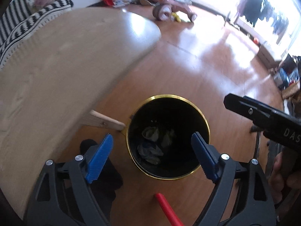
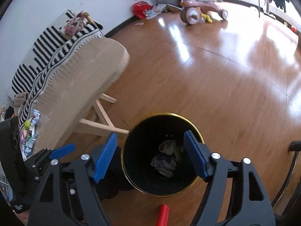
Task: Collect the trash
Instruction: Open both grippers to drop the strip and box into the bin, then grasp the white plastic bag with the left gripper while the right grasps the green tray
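Observation:
A black trash bin with a gold rim (image 1: 206, 124) stands on the wood floor beside the table; it also shows in the right wrist view (image 2: 199, 137). Crumpled grey wrappers (image 1: 150, 150) lie at its bottom, also seen in the right wrist view (image 2: 165, 162). My left gripper (image 1: 152, 143) is open and empty above the bin's mouth. My right gripper (image 2: 150, 141) is open and empty above the bin too. The right gripper's black body (image 1: 263, 116) shows at the right of the left wrist view. More shiny wrappers (image 2: 30, 135) lie on the table's near edge.
A light wooden table (image 1: 56, 71) with trestle legs (image 2: 101, 120) stands left of the bin. A striped black-and-white cloth (image 2: 47, 56) lies along the table's far side. A pink tricycle (image 2: 197, 11) and toys sit by the far wall. A red stick (image 1: 167, 211) lies below the bin.

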`<state>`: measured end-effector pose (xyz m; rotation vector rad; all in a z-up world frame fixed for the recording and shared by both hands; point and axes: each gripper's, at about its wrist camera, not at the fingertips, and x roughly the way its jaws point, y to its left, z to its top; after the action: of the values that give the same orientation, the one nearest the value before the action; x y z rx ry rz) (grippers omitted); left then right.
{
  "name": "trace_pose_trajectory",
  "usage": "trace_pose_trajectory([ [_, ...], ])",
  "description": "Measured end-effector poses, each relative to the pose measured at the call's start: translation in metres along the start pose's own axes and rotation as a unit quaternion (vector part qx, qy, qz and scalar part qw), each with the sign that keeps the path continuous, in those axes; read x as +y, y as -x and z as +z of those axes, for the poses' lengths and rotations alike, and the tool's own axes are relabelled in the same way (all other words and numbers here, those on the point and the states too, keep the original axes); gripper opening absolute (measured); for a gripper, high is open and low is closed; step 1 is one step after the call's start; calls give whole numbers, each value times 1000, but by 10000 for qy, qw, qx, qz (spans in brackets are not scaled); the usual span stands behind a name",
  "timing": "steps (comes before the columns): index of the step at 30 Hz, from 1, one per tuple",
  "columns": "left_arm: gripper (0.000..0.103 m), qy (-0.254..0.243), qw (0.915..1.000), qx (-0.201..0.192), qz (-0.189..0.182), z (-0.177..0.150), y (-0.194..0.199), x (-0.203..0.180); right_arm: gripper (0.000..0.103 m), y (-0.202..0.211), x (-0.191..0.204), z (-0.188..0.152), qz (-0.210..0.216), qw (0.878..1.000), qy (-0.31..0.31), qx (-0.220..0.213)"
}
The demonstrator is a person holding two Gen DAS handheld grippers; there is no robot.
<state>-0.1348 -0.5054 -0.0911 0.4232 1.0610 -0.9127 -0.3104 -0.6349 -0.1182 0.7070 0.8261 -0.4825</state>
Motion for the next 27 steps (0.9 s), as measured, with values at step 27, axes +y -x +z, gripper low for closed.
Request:
trace_pose_trajectory([
  [27,90,3492,9033,-1307,2120,-183,232,451,80,-73,518,-54,1792,9150,3583,479],
])
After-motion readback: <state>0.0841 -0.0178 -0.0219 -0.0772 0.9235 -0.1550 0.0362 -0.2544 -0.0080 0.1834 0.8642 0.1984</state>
